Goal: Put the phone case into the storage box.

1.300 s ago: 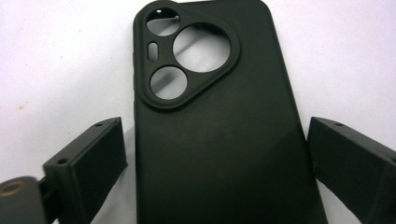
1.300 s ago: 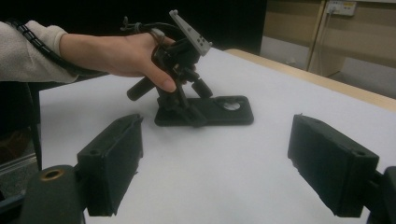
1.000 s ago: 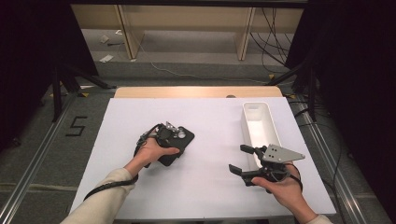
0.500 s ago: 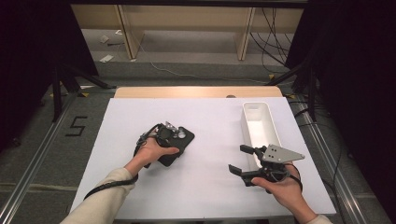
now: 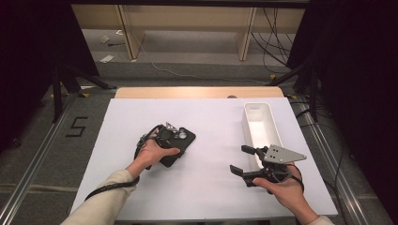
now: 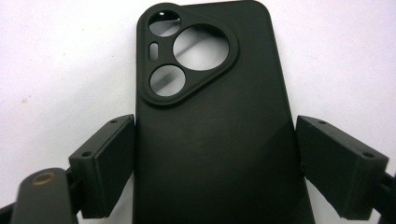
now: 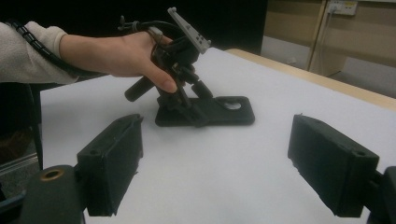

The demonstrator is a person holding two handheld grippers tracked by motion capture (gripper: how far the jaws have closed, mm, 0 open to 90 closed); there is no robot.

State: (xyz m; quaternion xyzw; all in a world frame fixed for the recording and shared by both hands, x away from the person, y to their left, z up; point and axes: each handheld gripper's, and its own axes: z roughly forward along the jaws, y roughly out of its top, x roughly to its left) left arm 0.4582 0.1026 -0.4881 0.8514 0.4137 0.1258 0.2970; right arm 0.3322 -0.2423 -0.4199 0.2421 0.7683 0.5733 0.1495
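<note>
Left tool straddles black phone case, jaws closing, right pad not touching. Right tool open, empty. White bin holds nothing visible.

1. I see a table with a white top. A strip of bare wood shows along its far edge.
2. A black phone case lies flat on the white top, left of the middle, its round camera holes facing up.
3. A long white tray sits on the right side, well apart from the case, its short end toward the far edge.
</note>
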